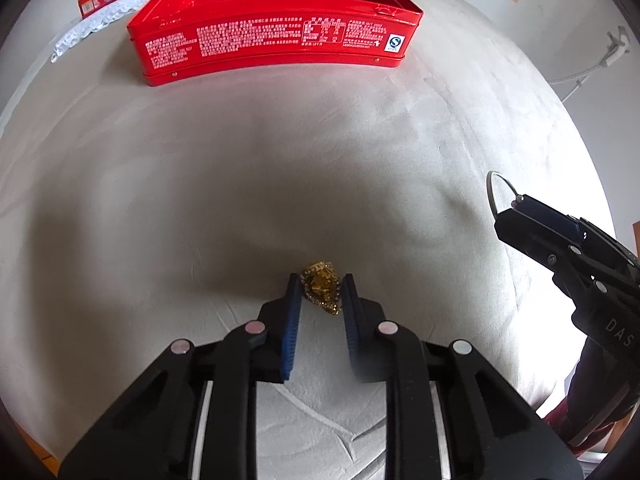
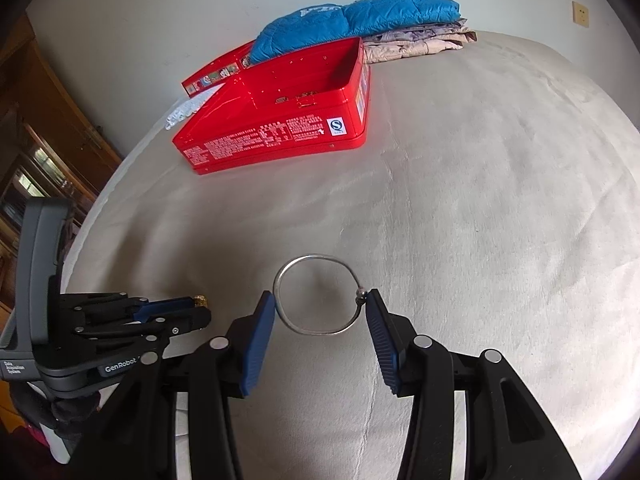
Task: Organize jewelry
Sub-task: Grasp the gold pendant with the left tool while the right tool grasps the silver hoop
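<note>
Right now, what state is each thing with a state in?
Left tool: closed on the gold brooch.
Right tool: gripping the silver bangle.
Red tin: open, a few small pieces inside.
Blue jacket: folded, on other clothes.

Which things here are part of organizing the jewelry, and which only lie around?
Part of the job:
- gold brooch, between the left gripper's jaws
- silver bangle, held across the right gripper's jaws
- open red tin

Only lying around:
- blue quilted jacket
- folded floral cloth
- white lace cloth
- tin's lid
</note>
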### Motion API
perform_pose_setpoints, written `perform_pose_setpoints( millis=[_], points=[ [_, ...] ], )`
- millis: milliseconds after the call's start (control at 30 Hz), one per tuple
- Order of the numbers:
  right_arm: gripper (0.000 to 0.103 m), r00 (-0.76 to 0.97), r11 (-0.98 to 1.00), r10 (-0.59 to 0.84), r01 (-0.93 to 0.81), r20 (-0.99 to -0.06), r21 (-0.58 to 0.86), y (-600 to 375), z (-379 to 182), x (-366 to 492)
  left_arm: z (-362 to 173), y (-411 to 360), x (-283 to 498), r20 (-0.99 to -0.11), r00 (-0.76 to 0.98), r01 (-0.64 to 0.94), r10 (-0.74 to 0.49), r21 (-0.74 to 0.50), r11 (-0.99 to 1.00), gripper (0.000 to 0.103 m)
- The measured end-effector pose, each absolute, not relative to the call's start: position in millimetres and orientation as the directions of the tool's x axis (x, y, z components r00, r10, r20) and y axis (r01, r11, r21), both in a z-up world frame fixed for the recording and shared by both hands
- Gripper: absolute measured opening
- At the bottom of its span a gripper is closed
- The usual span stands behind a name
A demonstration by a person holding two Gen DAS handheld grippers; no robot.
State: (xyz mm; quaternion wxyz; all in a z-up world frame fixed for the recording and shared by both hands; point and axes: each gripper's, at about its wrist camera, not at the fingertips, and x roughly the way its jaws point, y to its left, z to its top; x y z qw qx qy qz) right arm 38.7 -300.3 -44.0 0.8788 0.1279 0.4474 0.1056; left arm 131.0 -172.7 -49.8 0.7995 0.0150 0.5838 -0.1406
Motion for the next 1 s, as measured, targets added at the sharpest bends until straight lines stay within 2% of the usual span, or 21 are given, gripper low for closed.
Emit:
perform_pose_setpoints(
  millis=[333, 1000],
  points=[
    [0.047, 0.562, 0.954, 0.282, -0.075, -0.777, 0.291, -290.2, -43.5, 42.2, -33.0, -150.1, 121.4, -0.914, 0.328, 0.254, -0.238, -0.157, 0.954, 0.019],
    [0.047, 0.530, 0.953, 0.299, -0.130, -0.794, 0.273, -231.1, -40.1, 59.6, -34.5, -71.6, 125.6, -0.895, 0.389, 0.160, -0.217, -0.166, 0.973, 0.019]
  ],
)
